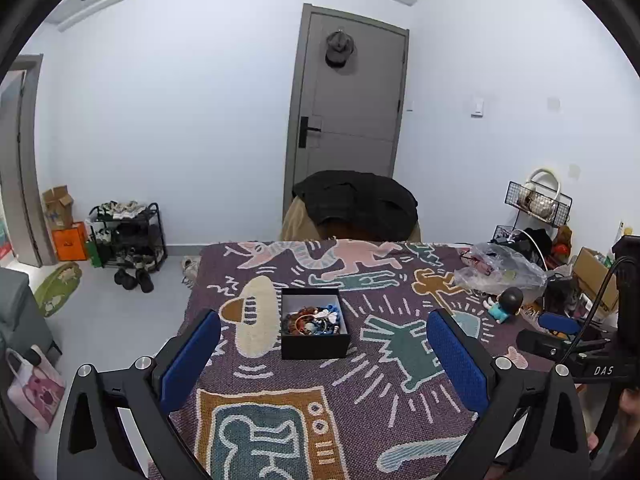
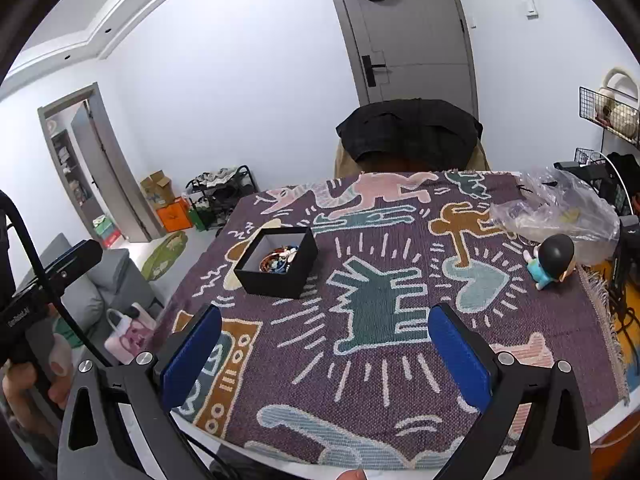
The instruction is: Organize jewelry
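A black open box sits on the patterned cloth, holding a tangle of beaded jewelry. In the right wrist view the box is at the centre left with the jewelry in it. My left gripper is open and empty, its blue pads either side of the box but nearer to me. My right gripper is open and empty, over the cloth, right of and nearer than the box. The right gripper also shows at the right edge of the left wrist view.
The table carries a patterned purple cloth. A small figurine with a black head and a crumpled clear plastic bag lie at the right. A chair draped with a dark jacket stands behind the table. A wire rack is at the right.
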A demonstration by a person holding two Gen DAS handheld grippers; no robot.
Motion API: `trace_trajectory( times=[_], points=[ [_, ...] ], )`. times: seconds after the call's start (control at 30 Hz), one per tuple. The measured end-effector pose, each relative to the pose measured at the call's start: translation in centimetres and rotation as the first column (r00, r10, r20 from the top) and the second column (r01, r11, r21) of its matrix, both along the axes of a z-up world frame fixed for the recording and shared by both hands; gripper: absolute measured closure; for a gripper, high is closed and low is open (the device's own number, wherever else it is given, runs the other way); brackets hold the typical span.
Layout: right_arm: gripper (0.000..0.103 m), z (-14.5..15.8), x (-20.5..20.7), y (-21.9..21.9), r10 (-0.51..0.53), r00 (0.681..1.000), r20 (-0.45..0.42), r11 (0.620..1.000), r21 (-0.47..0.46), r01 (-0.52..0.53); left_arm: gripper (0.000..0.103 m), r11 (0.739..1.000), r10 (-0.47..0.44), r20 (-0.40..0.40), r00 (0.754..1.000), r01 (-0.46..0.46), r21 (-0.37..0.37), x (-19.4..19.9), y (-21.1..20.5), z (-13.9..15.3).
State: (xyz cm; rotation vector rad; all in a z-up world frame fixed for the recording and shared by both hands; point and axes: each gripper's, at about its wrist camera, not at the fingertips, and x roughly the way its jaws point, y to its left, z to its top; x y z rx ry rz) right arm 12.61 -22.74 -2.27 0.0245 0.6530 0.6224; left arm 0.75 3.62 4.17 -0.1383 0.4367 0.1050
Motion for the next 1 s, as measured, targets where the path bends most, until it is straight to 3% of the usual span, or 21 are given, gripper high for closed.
trace_trajectory(
  times=[1.0],
  points=[
    [0.0, -0.14, 0.06, 0.5, -0.007, 1.0, -0.007, 1.0, 0.0, 0.007, 0.0, 1.0, 0.0, -0.003, 1.0, 0.0, -0.006, -0.45, 0.55, -0.76]
  ],
)
